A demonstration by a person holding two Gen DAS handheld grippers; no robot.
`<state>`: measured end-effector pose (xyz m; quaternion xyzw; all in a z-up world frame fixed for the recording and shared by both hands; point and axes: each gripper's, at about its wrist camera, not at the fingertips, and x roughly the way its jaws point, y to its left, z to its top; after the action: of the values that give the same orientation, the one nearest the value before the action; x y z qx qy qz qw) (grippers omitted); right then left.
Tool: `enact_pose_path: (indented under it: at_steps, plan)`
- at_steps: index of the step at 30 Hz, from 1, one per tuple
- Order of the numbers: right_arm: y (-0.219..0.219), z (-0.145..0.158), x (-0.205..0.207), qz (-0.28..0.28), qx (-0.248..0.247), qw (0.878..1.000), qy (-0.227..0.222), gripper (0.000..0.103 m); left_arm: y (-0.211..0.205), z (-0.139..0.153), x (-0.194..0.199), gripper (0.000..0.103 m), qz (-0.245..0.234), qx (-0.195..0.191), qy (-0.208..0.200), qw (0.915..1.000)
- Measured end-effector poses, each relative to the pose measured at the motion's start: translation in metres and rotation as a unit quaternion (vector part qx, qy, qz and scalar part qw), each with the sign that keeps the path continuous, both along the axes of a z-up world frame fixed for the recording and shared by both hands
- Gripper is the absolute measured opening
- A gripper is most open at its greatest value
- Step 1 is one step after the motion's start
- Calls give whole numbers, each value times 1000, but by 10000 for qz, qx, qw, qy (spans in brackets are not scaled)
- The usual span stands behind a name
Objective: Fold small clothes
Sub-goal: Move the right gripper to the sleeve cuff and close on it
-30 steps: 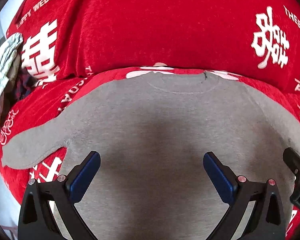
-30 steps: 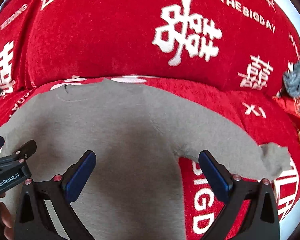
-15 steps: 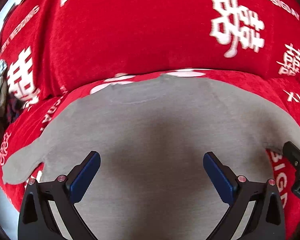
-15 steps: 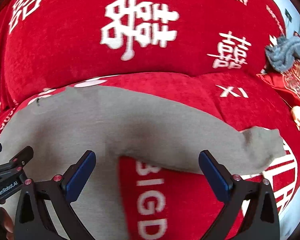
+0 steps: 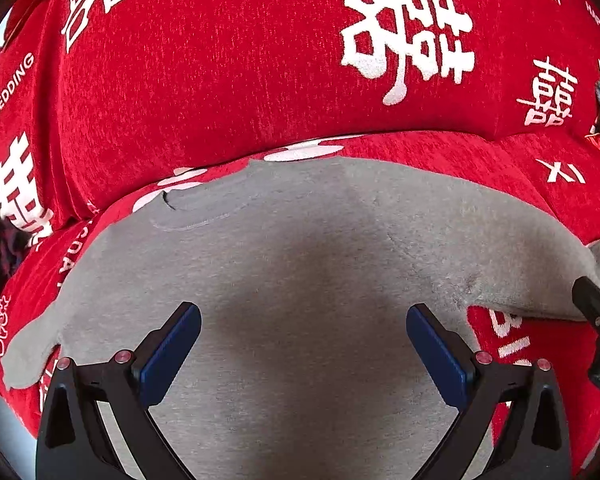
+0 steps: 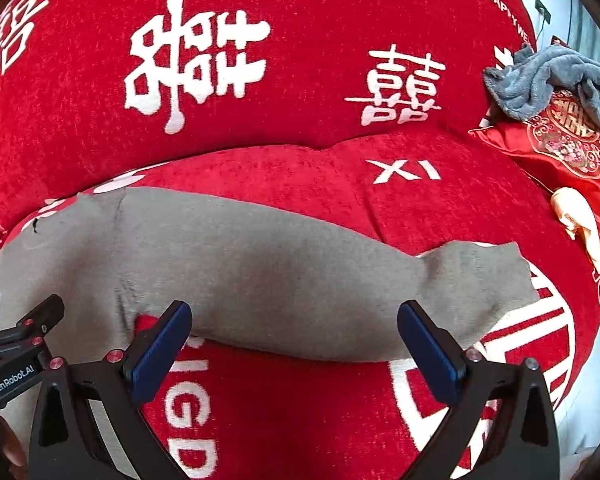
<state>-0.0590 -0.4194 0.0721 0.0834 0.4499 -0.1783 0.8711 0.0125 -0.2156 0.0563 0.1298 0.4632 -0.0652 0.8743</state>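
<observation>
Left gripper has its jaws spread wide, holding nothing, poised over the body of the grey shirt; the neckline sits ahead and to its left. Right gripper is spread wide too, empty, with the shirt's sleeve stretched across just ahead of its fingertips. Under everything lies the red cover with white lettering. Far off to the right, a grey towel drapes over a red cushion.
</observation>
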Motion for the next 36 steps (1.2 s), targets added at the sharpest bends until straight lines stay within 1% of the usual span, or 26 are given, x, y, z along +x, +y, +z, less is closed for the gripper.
enact_pose_path:
  at_steps: [6, 12, 15, 18, 21, 24, 26, 28, 31, 34, 35, 36]
  plan:
    - [-8, 1, -6, -77, -34, 10000, -44, 102, -6, 3, 1, 103, -3, 24, -18, 10000]
    - [-18, 0, -13, -134, -118, 9998, -61, 102, -21, 5, -1, 103, -74, -13, 7, 10000]
    - [-35, -3, -21, -369, -85, 9993, -56, 102, -31, 6, -3, 103, -145, -17, 16, 9999]
    - [-64, -10, -37, -783, 12, 9969, 0, 102, -39, 4, -5, 103, -208, -11, 25, 9998]
    - [-93, -19, -51, -1162, 196, 9930, 84, 102, -44, -3, -3, 103, -197, -18, 123, 9997]
    - [-110, -29, -60, -1299, 446, 9904, 119, 98, -48, -9, -2, 103, -182, -23, 208, 9996]
    - [-118, -37, -61, -1297, 718, 9889, 127, 91, -51, -13, -3, 103, -194, 3, 235, 9995]
    - [-124, -43, -61, -1361, 904, 9865, 115, 88, -51, -15, -4, 103, -194, 12, 234, 9995]
    - [-136, -50, -57, -1423, 1065, 9840, 103, 88, -48, -17, -3, 103, -152, -8, 251, 9996]
    - [-153, -56, -48, -1483, 1204, 9815, -111, 87, -44, -20, 2, 103, -80, -27, 284, 9996]
    - [-156, -55, -42, -1466, 1171, 9820, -206, 83, -42, -21, 3, 103, -61, -74, 287, 9995]
    - [-160, -54, -36, -1411, 1137, 9831, -239, 76, -40, -21, 5, 103, -37, -120, 283, 9995]
